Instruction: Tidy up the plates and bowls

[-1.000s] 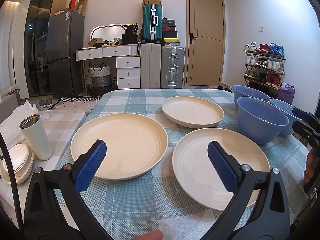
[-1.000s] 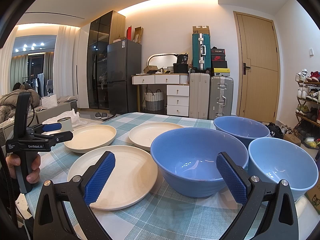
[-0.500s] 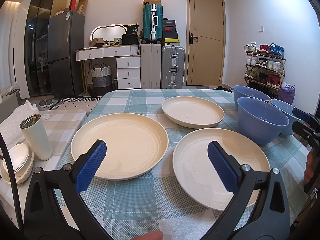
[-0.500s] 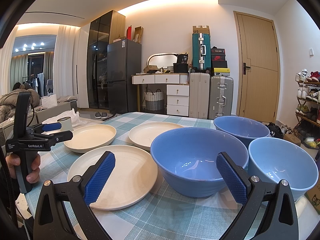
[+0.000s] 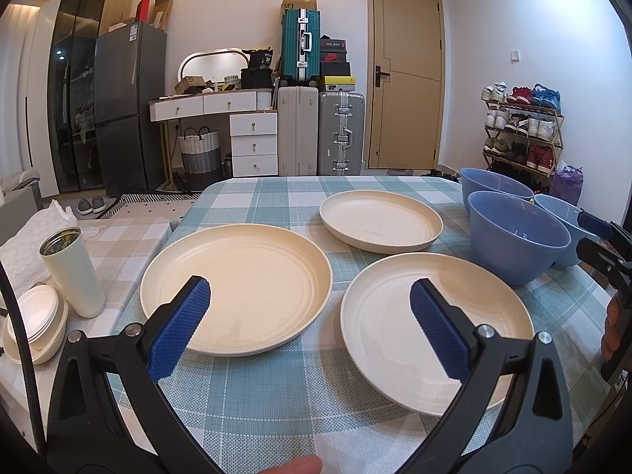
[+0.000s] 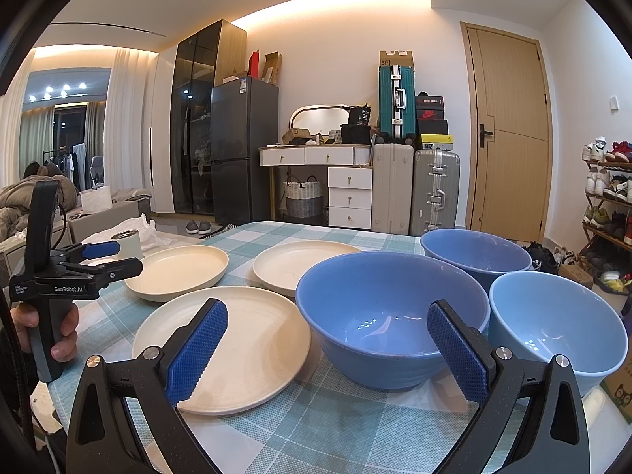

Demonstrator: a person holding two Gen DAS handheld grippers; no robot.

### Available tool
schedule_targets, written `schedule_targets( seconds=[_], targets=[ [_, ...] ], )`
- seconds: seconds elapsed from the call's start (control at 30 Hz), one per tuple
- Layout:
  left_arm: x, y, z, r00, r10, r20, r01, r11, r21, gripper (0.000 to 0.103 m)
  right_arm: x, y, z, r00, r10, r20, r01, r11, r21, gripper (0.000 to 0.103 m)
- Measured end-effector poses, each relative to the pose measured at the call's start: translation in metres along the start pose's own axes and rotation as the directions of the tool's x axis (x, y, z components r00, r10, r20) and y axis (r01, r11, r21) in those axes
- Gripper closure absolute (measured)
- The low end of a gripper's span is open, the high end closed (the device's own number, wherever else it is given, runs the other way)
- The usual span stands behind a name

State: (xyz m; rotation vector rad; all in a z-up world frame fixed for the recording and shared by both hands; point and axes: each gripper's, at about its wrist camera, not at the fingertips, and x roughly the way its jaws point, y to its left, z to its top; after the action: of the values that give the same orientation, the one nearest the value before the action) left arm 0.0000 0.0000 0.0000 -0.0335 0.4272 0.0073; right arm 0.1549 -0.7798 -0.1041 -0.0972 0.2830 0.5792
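Three cream plates lie apart on the checked tablecloth: a left plate (image 5: 237,284), a near right plate (image 5: 395,328) and a far plate (image 5: 379,225). Three blue bowls stand at the right: a near bowl (image 6: 391,312), a far bowl (image 6: 474,252) and a lighter bowl (image 6: 557,324). My left gripper (image 5: 310,326) hovers open over the gap between the two near plates, holding nothing. My right gripper (image 6: 326,345) is open in front of the near bowl, its fingers apart from the bowl. The left gripper (image 6: 102,258) also shows in the right wrist view, held in a hand.
A cream tumbler (image 5: 73,272) and a stack of small white dishes (image 5: 33,324) sit on a lower surface left of the table (image 5: 260,391). Suitcases (image 5: 320,134), a dresser, a fridge, a door and a shoe rack (image 5: 521,130) stand behind.
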Motion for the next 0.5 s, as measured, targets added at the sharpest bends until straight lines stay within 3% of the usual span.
schedule_targets(
  seconds=[0.5],
  targets=[
    [-0.012,0.008,0.001,1.0,0.01,0.019,-0.01,1.0,0.003,0.002,0.005,0.002,-0.001,1.0,-0.022,-0.009,0.022,1.0,-0.009,0.0]
  ],
)
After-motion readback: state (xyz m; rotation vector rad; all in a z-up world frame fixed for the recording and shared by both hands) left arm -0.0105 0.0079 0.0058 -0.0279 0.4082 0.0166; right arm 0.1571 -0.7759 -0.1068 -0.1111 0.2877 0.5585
